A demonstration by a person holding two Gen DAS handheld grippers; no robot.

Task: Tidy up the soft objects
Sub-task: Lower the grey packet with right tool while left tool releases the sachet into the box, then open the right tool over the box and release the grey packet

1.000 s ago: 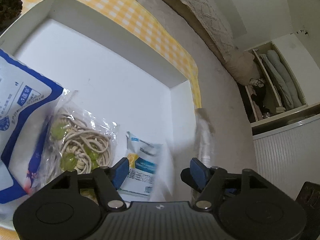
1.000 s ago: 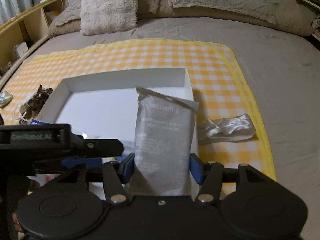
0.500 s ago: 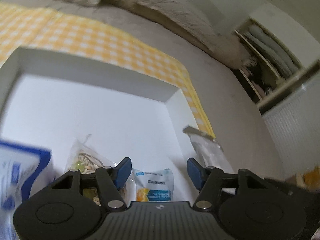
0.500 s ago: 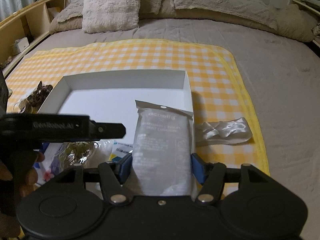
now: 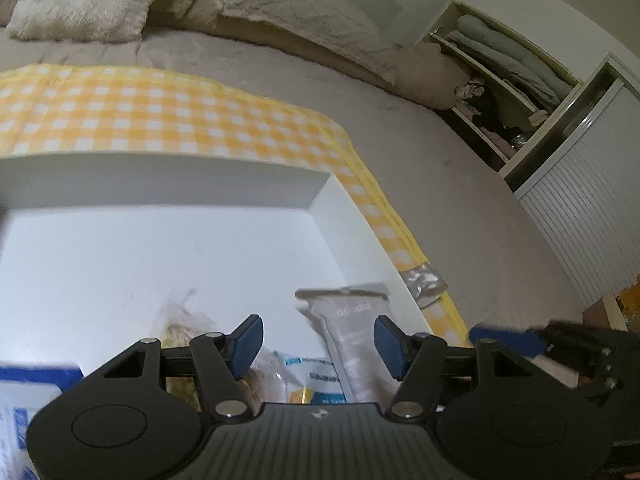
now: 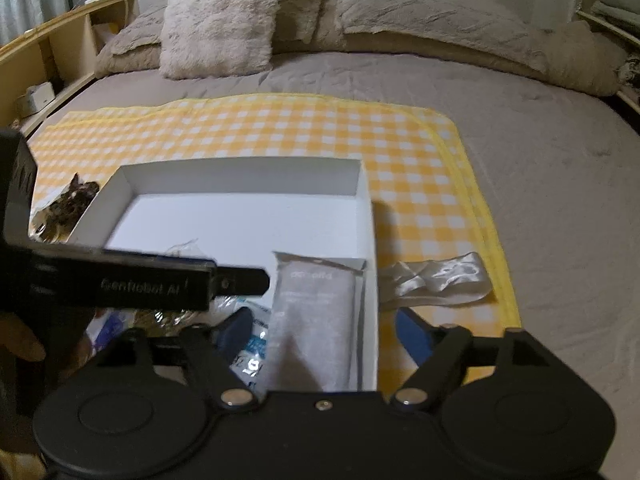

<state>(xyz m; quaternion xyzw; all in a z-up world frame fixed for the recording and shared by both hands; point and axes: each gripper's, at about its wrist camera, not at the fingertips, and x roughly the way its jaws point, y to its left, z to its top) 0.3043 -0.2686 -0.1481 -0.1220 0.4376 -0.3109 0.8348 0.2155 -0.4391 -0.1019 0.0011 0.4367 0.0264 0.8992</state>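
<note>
While the grey pouch is lying inside the white box against its right wall, both the right gripper and left gripper are hanging spread wide and empty, likely freed for the silver packet outside.

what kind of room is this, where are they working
Most likely a bedroom: the white box sits on a yellow checked cloth spread over a grey bed, with pillows at the head and an open closet of folded bedding alongside.
</note>
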